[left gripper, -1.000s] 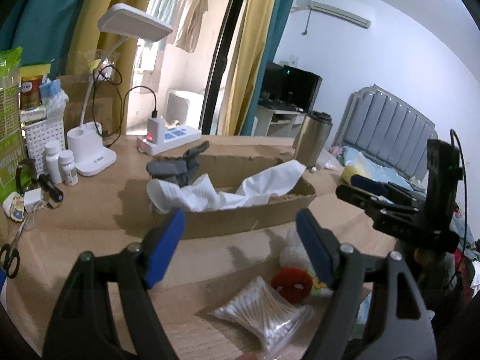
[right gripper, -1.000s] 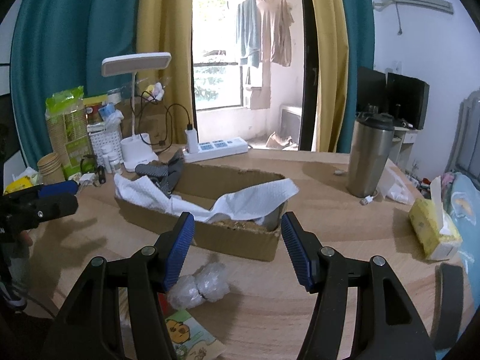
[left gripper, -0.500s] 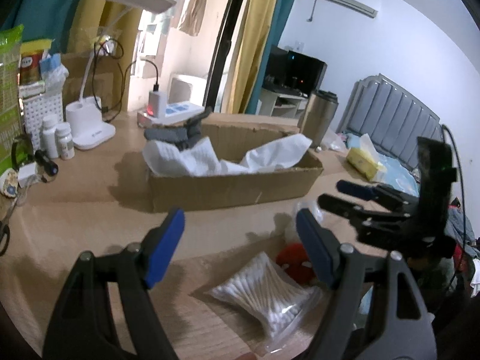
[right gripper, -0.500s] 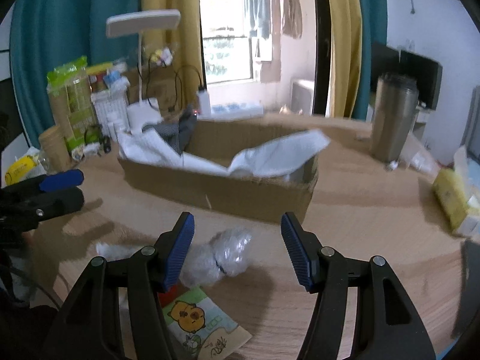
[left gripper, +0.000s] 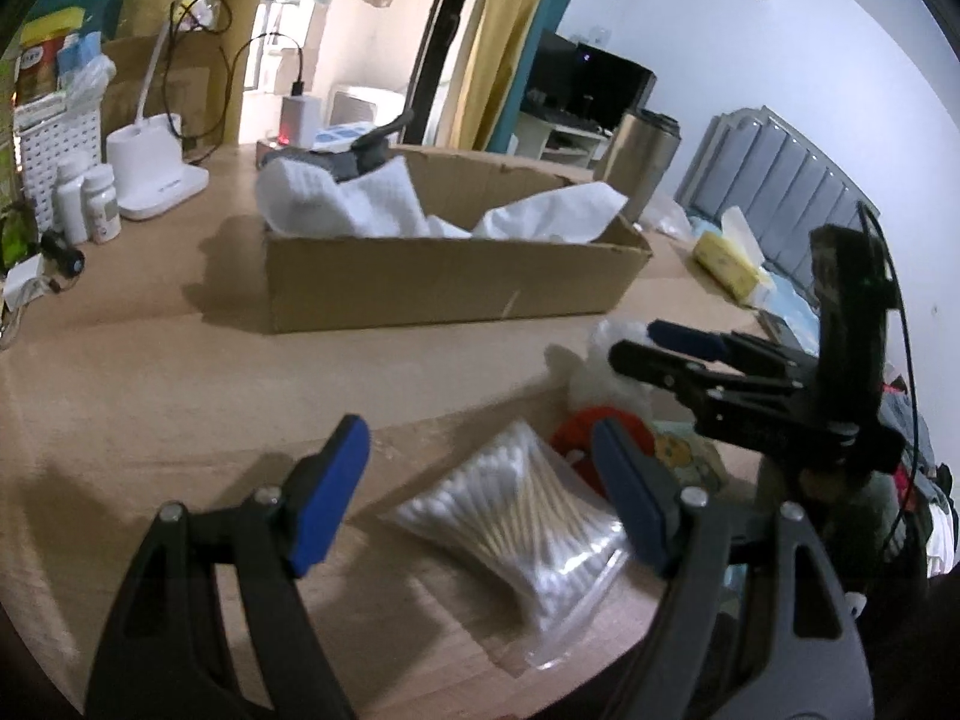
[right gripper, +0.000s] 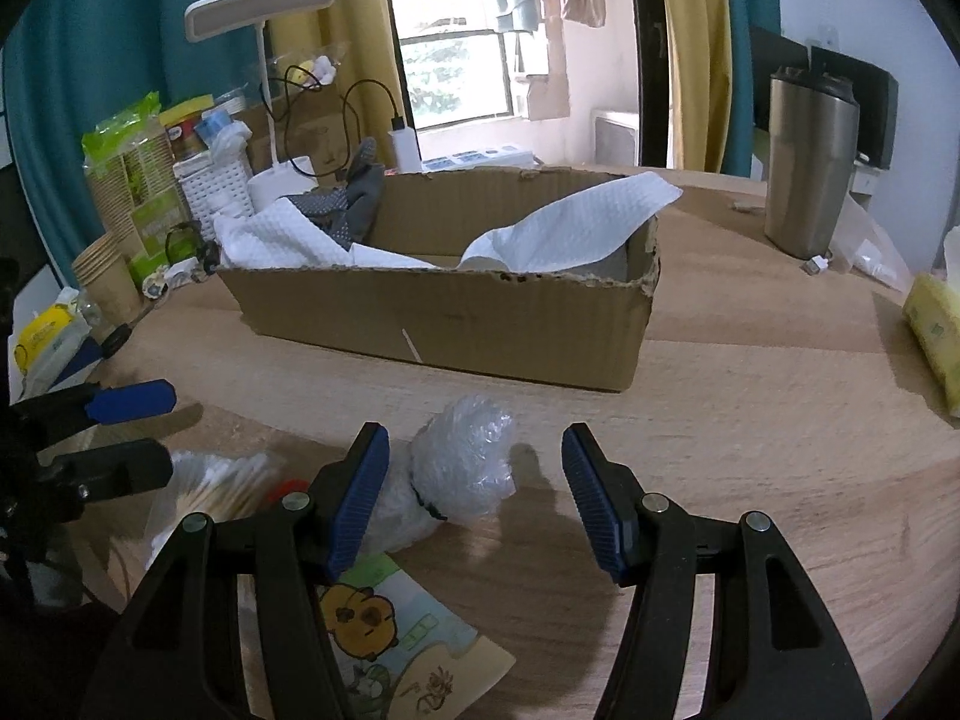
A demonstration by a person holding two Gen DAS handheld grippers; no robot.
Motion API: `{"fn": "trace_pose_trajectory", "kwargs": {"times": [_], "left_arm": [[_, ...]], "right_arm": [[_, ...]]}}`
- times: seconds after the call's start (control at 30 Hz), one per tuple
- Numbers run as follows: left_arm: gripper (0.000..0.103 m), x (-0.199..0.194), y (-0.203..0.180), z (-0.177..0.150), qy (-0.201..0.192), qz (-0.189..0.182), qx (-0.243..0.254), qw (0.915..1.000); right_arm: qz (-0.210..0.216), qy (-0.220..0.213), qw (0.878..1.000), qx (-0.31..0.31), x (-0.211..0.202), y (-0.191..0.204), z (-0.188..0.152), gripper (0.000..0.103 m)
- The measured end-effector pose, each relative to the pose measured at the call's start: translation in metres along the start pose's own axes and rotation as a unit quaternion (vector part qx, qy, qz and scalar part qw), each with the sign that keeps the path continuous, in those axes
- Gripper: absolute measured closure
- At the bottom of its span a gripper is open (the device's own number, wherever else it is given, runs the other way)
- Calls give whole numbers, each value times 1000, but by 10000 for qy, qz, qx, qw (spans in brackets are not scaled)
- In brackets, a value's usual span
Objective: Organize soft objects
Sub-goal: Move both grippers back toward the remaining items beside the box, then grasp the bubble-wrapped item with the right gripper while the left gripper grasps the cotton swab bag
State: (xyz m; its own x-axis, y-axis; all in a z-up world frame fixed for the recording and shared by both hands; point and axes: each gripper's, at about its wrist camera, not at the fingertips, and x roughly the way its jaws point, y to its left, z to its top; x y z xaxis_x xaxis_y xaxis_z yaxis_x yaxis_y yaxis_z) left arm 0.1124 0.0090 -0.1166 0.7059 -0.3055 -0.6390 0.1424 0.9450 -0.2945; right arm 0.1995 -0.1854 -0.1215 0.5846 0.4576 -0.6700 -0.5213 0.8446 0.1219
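A clear bag of cotton swabs (left gripper: 528, 516) lies on the wooden table just under and ahead of my left gripper (left gripper: 480, 471), which is open and holds nothing. A red soft item (left gripper: 591, 426) peeks out beyond the bag. In the right wrist view a bundle of clear bubble wrap (right gripper: 462, 468) sits ahead of my right gripper (right gripper: 477, 477), nearer its left finger; the jaws are open and apart from it. The cardboard box (right gripper: 456, 318) behind holds white towels (right gripper: 576, 222) and a grey sock (right gripper: 360, 192).
A cartoon card (right gripper: 390, 630) lies under my right gripper. A steel tumbler (right gripper: 810, 162) and a yellow tissue pack (right gripper: 936, 330) stand at the right. A desk lamp (left gripper: 159, 180), bottles (left gripper: 90, 198), paper cups (right gripper: 108, 282) and a power strip crowd the left and back.
Both grippers have come down towards the table and tilted further down. The swab bag and the bubble wrap now look larger and closer. Both jaws kept the same width.
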Motion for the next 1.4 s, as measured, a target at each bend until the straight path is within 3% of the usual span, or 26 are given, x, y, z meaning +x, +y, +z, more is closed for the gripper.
{"fn": "trace_pose_trajectory", "kwargs": {"times": [0.43,0.6,0.73,0.9,1.07,1.27,1.4], "left_arm": [[25,-6,-14,-38,640,80,89,9979],[25,4,-21,-35,719,60,182,9972],[25,15,-19,-31,795,301,266,9960],[25,11,-4,-25,582,971,336,9930],[25,0,18,-17,291,1585,422,9860],[25,-13,22,3,-169,1004,25,9948],[25,12,21,11,4,1155,-55,9933]], "right_arm": [[169,0,9998,144,2,-1,-4,43],[151,-12,9998,141,1,-1,-6,45],[151,-17,9998,126,1,-1,-6,46],[187,-72,9998,72,-1,1,-6,58],[183,-105,9998,69,-3,1,-6,59],[104,-129,9993,330,-10,-5,-4,58],[172,-181,9989,384,-17,-5,-5,51]]}}
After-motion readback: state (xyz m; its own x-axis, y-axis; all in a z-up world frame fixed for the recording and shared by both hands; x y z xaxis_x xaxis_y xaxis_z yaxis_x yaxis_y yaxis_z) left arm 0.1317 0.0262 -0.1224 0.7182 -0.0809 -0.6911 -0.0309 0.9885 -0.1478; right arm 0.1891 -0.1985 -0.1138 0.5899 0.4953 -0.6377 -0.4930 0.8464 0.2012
